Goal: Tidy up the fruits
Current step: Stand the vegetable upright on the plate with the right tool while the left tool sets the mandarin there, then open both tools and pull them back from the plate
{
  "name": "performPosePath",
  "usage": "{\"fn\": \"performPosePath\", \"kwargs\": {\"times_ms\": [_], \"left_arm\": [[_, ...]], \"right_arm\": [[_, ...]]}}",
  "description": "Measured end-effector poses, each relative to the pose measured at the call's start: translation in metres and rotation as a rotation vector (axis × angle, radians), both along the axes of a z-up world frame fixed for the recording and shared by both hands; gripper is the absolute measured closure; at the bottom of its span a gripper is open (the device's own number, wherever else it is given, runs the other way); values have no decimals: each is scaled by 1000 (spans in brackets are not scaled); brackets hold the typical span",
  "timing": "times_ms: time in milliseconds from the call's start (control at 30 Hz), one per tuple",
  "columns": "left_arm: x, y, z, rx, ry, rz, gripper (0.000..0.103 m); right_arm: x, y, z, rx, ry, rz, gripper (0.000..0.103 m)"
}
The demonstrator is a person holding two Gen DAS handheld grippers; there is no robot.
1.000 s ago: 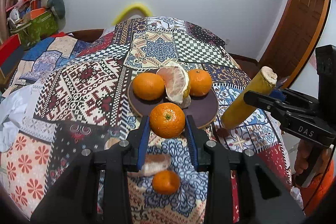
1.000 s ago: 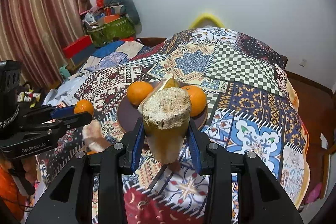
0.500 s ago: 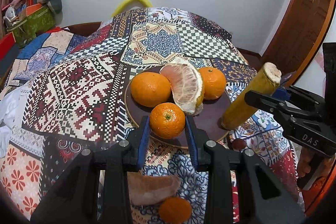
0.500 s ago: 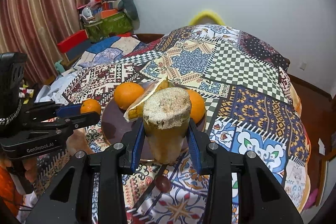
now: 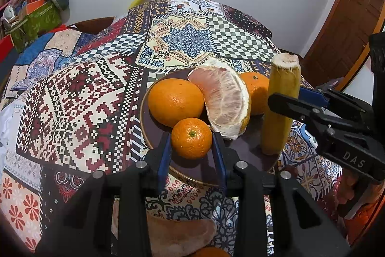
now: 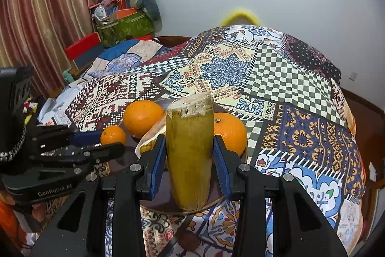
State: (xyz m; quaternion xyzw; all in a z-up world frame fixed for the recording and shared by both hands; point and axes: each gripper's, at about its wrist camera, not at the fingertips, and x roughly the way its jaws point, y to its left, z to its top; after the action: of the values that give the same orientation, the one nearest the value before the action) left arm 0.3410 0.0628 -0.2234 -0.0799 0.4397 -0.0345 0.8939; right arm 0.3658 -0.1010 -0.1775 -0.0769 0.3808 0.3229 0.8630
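left gripper (image 5: 191,151): clamped on a mandarin (image 5: 191,137), over the plate (image 5: 245,153) near rim
right gripper (image 6: 190,158): clamped on a cane stub (image 6: 190,148), long axis upright, base at the plate's right edge
key relation: plate directly beneath both; each load only needs lowering

Two black plastic handheld grippers: the left gripper (image 5: 192,154) and right gripper (image 6: 190,161) have blue ribbed finger pads and silver screws. Pale lettering reads "GenRobot.AI" and "DAS". An orange sleeve (image 5: 363,220) shows.
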Motion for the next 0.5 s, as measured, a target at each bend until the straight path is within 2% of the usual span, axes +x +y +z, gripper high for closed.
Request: {"fn": "performPosePath", "kwargs": {"times_ms": [133,267,500], "left_arm": [[3,-1,-2,3,6,-5,70],[6,-2,-1,8,2,0,62],[-4,-1,8,5,-12,10,62]], "right_arm": [[4,-2,-1,15,18,0,67],[5,-2,-2,1,25,-4,67],[3,-9,-2,-6,38,-15,65]]}}
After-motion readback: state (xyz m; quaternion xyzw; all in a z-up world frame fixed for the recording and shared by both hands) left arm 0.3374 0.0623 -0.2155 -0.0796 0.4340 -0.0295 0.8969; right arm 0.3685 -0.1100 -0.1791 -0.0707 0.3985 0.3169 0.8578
